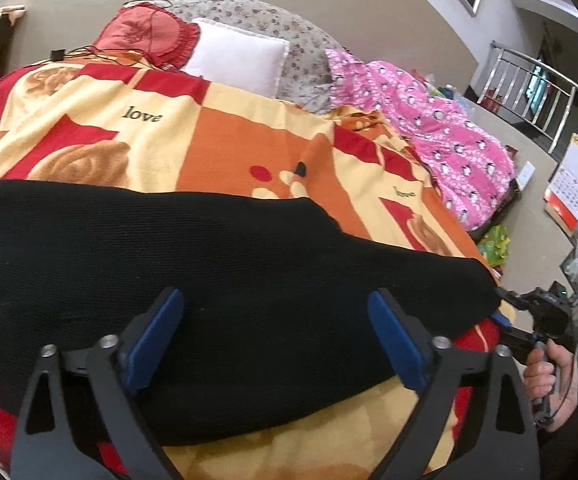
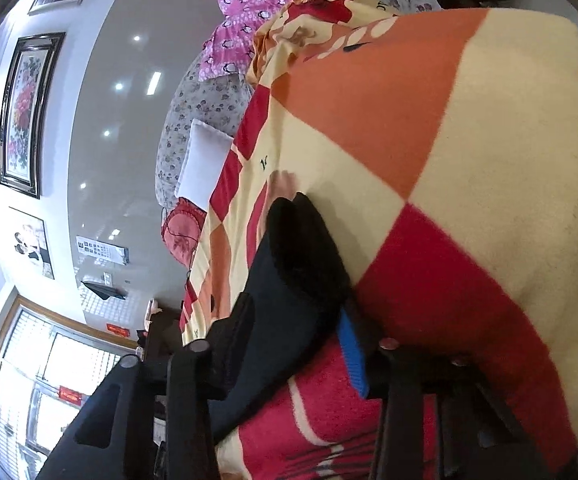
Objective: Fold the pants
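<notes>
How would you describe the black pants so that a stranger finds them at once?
Find the bed's orange, red and cream blanket printed "love". At its near edge lie the black pants: the only plain dark cloth, unlike the pink penguin-print fabric farther back.

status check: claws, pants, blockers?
Left claw open over black pants. Right claw at pants' edge, grip unclear. Pants flat on blanket. Nothing blocking.

black pants [image 1: 209,280]: one pair
grippers: two, the left gripper [image 1: 275,312] and the right gripper [image 2: 309,320]
patterned blanket [image 1: 249,136]: one
white pillow [image 1: 237,56]: one
red cushion [image 1: 145,32]: one
pink penguin-print quilt [image 1: 441,128]: one
framed pictures on the wall [image 2: 29,108]: three in the right wrist view
person's hand [image 1: 549,376]: one
</notes>
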{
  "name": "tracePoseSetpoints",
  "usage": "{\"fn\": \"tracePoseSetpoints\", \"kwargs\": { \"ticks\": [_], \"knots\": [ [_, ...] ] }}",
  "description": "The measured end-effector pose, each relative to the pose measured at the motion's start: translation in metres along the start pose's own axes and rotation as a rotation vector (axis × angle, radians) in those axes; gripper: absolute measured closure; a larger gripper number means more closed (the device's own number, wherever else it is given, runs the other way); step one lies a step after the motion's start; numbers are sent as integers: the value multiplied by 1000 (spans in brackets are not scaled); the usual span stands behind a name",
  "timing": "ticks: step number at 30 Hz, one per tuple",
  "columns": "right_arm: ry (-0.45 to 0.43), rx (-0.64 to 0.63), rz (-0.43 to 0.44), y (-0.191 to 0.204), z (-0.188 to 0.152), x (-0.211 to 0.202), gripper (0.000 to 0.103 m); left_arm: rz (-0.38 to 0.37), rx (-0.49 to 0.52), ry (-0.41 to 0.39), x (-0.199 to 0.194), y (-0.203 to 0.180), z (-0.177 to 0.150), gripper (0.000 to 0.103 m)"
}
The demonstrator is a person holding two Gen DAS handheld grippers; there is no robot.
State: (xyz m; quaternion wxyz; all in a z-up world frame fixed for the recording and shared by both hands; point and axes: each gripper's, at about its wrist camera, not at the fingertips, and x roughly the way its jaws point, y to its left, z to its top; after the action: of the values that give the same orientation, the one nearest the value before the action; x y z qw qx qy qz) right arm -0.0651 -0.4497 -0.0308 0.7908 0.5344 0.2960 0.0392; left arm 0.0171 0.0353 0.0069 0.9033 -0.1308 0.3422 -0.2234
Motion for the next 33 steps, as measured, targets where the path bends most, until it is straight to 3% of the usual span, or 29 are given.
{"fn": "tracePoseSetpoints", "kwargs": {
  "ticks": [3,6,11,21,24,26,28,33],
  "knots": [
    [-1,11,-8,-6,0,-1,84,-32,4,4,-1,0,0,0],
    [-5,14,-12,-9,0,-1,90,-57,-17,-3,-3,5,0,0],
    [-26,-6,-28,-7,-3,-1,93,-97,-46,-16,-6,11,0,0],
    [-34,-34,-49,-4,-3,-3,94,-80,-25,-27,-9,9,-2,0],
    [-35,-35,-33,-6,-3,-2,94,2,-9,-75,-18,3,-2,0],
    [-32,-29,-19,-8,-3,-2,94,83,-23,-173,-35,3,-5,0],
    [-33,-34,-15,-9,-3,-2,95,125,-55,-214,-42,7,-6,0],
    [-42,-85,-45,-1,-5,-2,94,165,-192,-175,-33,37,-7,0]
  ]
}}
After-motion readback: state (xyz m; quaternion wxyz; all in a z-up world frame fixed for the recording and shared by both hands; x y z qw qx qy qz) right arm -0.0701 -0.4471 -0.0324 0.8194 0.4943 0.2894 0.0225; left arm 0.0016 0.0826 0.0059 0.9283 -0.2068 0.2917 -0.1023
